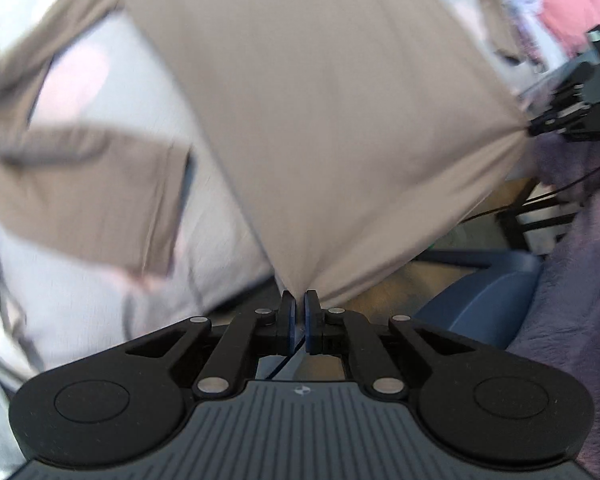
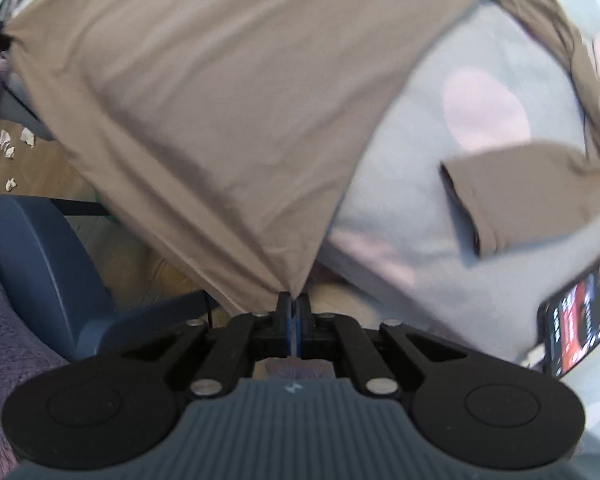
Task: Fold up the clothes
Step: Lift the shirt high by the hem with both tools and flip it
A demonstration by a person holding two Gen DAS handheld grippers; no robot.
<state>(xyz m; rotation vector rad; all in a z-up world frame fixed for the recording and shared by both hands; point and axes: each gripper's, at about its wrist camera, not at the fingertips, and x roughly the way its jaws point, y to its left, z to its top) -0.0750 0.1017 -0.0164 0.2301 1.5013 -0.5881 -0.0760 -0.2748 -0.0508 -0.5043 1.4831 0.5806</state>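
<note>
Between the clenched pads of the left hand-held gripper (image 1: 299,312) sits one corner of a taupe shirt (image 1: 320,120); the right hand-held gripper (image 2: 294,312) pinches another, the cloth stretched over a pale bed (image 2: 440,216), sleeve trailing.

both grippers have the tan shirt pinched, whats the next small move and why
Probably carry both corners forward over the pale bed sheet and lower them. The left gripper and right gripper are each shut on a hem corner of the tan cotton shirt, stretched taut between them, while its sleeve already rests on the sheet.
</note>
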